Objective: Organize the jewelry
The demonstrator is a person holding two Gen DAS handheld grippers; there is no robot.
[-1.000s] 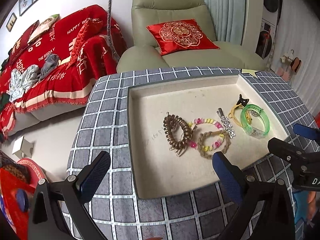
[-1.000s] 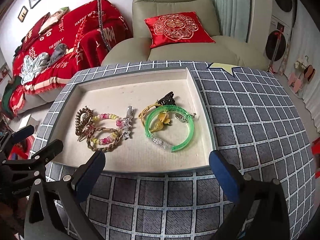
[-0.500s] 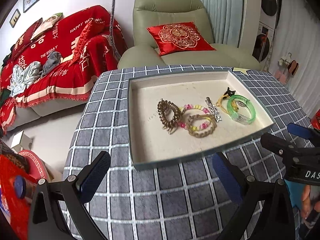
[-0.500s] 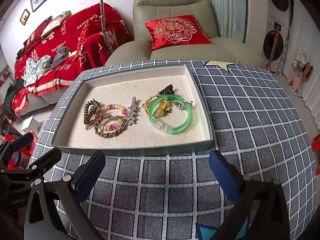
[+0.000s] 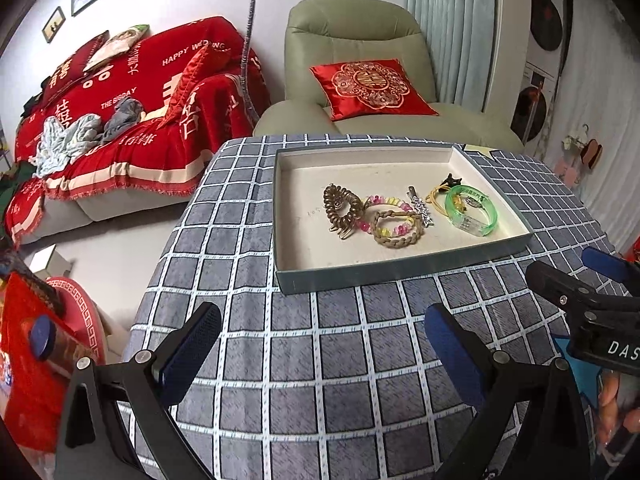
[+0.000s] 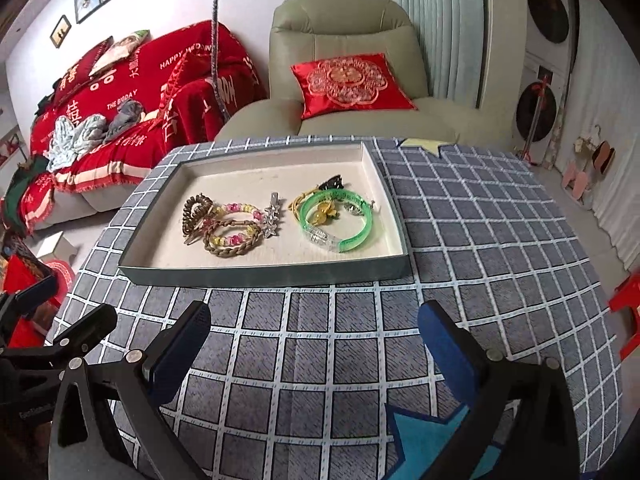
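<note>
Hovering spread wide and empty, each hand-held gripper [image 5: 320,344] [image 6: 314,338] faces the jewelry tray [image 6: 264,273]

One tray [image 6: 264,274], three bracelets (one green [image 6: 352,236]), one hair coil [image 6: 196,212], one star clip [image 6: 272,216]

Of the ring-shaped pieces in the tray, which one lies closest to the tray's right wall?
The translucent green bangle. It lies at the right end of the tray, apart from the brown spiral hair tie, beaded bracelet and braided brown bracelet clustered left.
</note>
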